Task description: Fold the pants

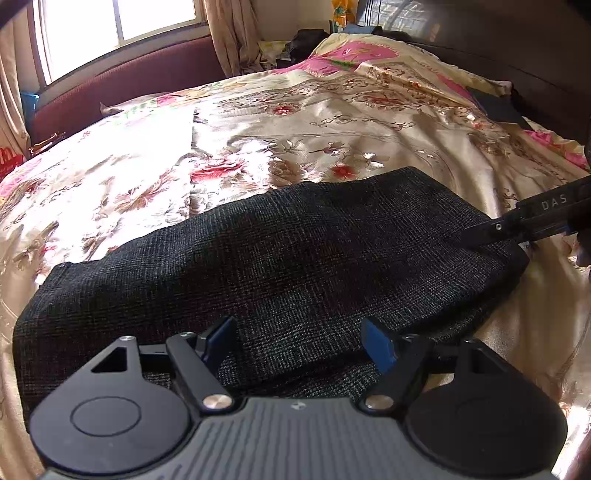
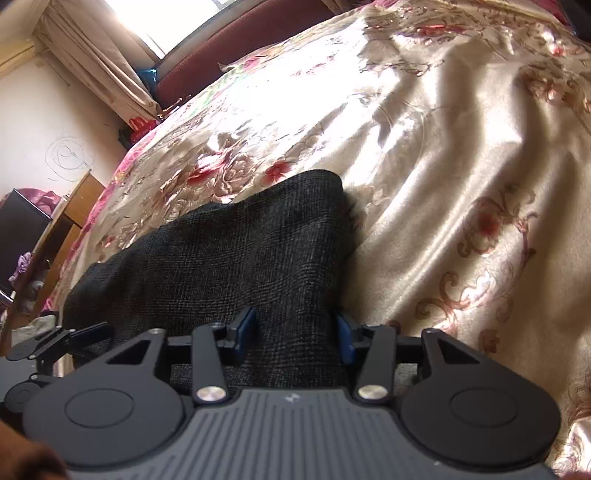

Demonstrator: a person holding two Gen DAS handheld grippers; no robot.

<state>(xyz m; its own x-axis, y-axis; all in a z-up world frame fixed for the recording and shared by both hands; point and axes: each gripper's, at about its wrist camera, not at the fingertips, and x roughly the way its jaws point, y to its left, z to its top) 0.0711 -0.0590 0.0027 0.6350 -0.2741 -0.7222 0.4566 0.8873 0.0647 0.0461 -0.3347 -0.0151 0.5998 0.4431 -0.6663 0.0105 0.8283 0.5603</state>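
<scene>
Dark grey checked pants (image 1: 280, 254) lie folded in a thick flat band across the floral bedspread (image 1: 332, 122). My left gripper (image 1: 301, 341) is open, its blue pads on either side of the near edge of the pants. My right gripper (image 2: 295, 332) is open over the right end of the pants (image 2: 229, 258), fabric between its pads. In the left wrist view the right gripper (image 1: 480, 236) comes in from the right, its fingers resting on the pants' right end. In the right wrist view the left gripper (image 2: 92, 332) shows at the lower left edge.
The bed fills both views. A maroon padded bench (image 1: 122, 85) and curtained window (image 1: 110, 22) stand behind it. Dark clothes (image 1: 306, 40) lie at the far end. A wooden desk (image 2: 62, 229) stands left of the bed. A dark flat object (image 1: 495, 107) lies far right.
</scene>
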